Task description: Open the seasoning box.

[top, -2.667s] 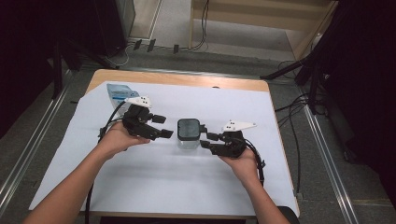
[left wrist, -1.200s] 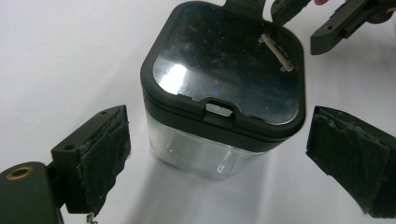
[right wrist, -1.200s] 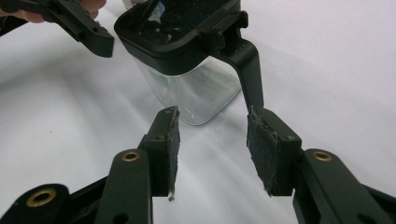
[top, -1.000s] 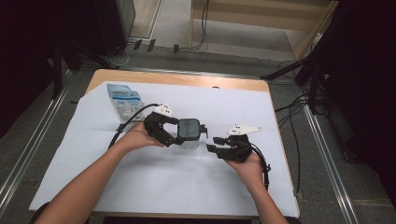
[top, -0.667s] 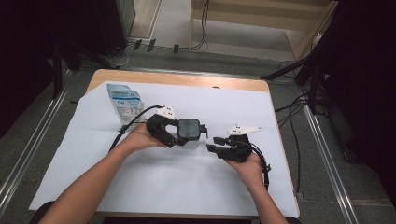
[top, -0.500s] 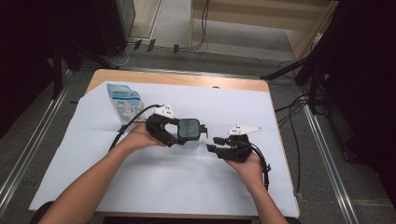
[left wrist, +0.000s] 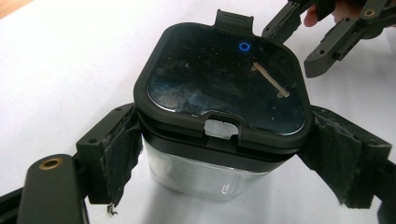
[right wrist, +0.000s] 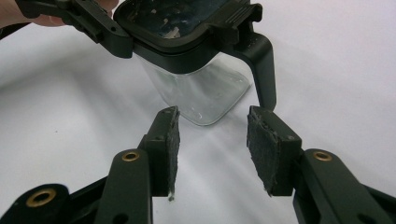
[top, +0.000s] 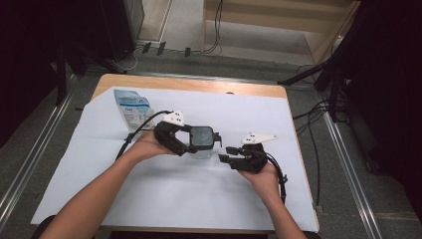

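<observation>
Bracing the lidded container (top: 201,141) for opening

Left hand-held gripper (top: 185,142) clamping its sides, steadying it on the bench (top: 164,199); right hand-held gripper (top: 230,154) waiting at four o'clock, jaws apart and empty.

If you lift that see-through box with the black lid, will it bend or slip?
The clear box looks like hard plastic or glass, so it probably stays stiff. It looks empty, so likely light. Its smooth walls might slip, but the left gripper presses rough padded jaws on both sides under the black lid, which should help hold it.
</observation>
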The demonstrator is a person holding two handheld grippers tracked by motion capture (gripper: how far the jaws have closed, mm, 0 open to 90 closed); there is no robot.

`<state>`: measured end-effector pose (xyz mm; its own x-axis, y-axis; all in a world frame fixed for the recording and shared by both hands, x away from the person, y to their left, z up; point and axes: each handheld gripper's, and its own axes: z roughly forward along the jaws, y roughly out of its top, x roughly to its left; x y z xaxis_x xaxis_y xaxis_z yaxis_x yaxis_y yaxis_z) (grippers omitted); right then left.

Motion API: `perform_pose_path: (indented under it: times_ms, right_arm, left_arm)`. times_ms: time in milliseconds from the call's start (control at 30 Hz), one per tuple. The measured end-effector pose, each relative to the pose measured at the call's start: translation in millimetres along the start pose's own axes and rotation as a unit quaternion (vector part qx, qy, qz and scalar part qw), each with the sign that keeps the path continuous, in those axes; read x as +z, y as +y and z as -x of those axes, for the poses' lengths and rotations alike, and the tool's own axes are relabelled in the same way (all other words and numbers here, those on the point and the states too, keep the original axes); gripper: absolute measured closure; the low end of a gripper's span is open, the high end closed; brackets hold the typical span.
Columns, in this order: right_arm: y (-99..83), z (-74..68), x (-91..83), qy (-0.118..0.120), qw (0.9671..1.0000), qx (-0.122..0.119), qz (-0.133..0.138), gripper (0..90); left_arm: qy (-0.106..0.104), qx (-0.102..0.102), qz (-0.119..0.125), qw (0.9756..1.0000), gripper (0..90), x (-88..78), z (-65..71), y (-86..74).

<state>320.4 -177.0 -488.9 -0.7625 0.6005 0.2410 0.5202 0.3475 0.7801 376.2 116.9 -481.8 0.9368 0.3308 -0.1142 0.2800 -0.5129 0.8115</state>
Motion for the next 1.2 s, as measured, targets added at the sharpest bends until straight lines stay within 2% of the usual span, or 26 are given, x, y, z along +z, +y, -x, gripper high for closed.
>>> perform_pose_path:
  times_ms: [267,733,800,967,1067,1200]
  right_arm:
    - [0.1,0.8,-1.0,0.001,1.0,0.001,0.003,55.0]
    - [0.2,0.9,-1.2,0.001,1.0,0.002,0.003,55.1]
    - [0.2,0.9,-1.1,0.001,1.0,0.002,0.003,55.1]
    - [0.3,0.8,-1.1,0.001,1.0,0.001,0.003,55.1]
    - [0.4,0.8,-0.9,0.002,1.0,0.002,0.003,55.1]
    - [0.8,0.5,-0.8,0.004,1.0,0.002,0.004,55.1]
  left_arm:
    - [0.003,0.002,-0.004,1.0,16.4,-2.4,1.0,3.2]
    - [0.004,-0.001,0.004,1.0,16.8,-7.0,2.5,7.2]
    - [0.003,0.003,0.0,1.0,17.0,-8.4,2.6,7.7]
    - [0.002,-0.004,-0.001,1.0,17.1,-9.8,2.4,9.1]
    - [0.003,-0.001,-0.011,0.9999,17.3,-11.1,2.1,12.1]
    - [0.001,-0.003,-0.004,1.0,17.6,-13.2,3.1,17.5]
